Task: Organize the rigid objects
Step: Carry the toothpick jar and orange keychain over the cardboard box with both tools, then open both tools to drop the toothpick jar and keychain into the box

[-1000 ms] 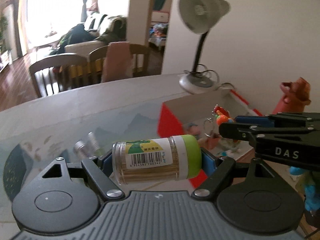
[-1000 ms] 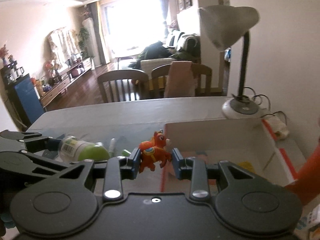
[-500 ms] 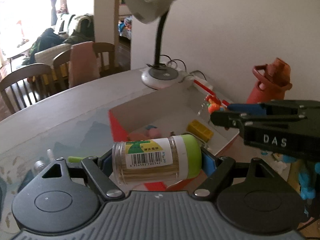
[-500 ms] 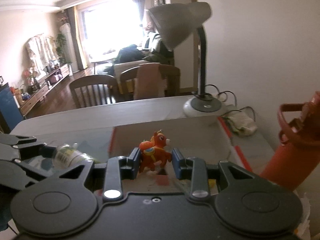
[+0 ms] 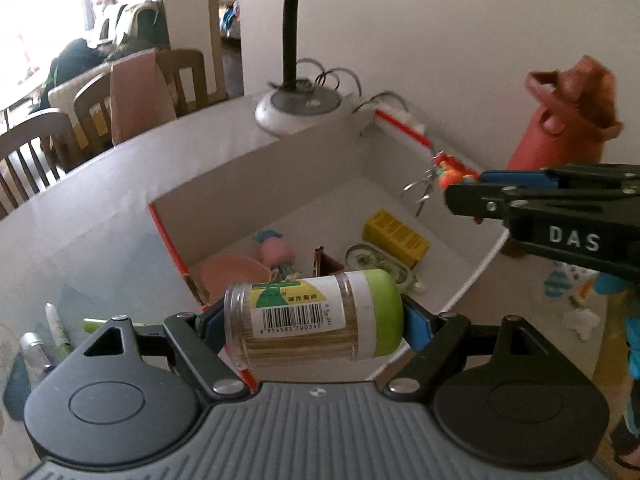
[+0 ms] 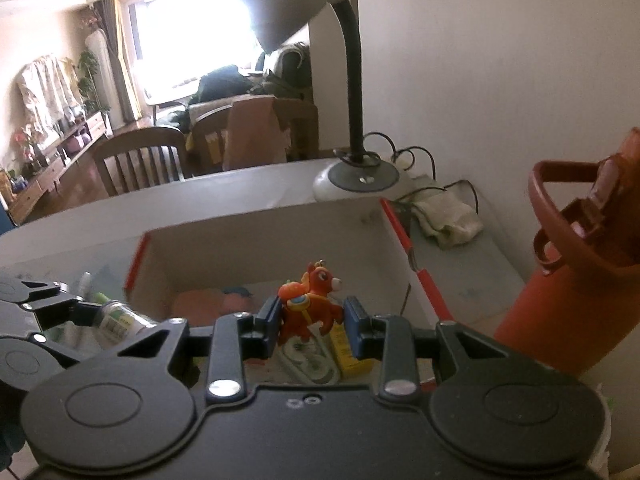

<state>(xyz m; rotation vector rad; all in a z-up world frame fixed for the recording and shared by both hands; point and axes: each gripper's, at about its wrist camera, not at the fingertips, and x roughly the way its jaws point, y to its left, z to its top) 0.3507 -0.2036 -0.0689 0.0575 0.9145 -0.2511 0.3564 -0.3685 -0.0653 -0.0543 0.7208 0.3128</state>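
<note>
My left gripper [image 5: 312, 324] is shut on a clear toothpick jar [image 5: 312, 316] with a green cap, held sideways above the near edge of a white cardboard box [image 5: 280, 168]. My right gripper [image 6: 312, 320] is shut on an orange toy keychain [image 6: 310, 304] and holds it over the box [image 6: 248, 232]. The keychain also shows in the left wrist view [image 5: 450, 170], above the box's right wall. In the box lie a pink bowl [image 5: 232, 276], a pink doll [image 5: 276, 252], a yellow block [image 5: 396, 236] and a tape measure [image 5: 376, 264].
A desk lamp [image 6: 352, 176] stands behind the box. A red-orange bottle [image 6: 568, 272] stands to its right, a white cloth [image 6: 448, 216] behind it. Pens and a small silver tube [image 5: 36, 352] lie on the table left of the box. Chairs [image 5: 36, 152] stand beyond the table.
Both grippers have moved forward and right, over the box, still holding their objects. The box's inside has come into view.
</note>
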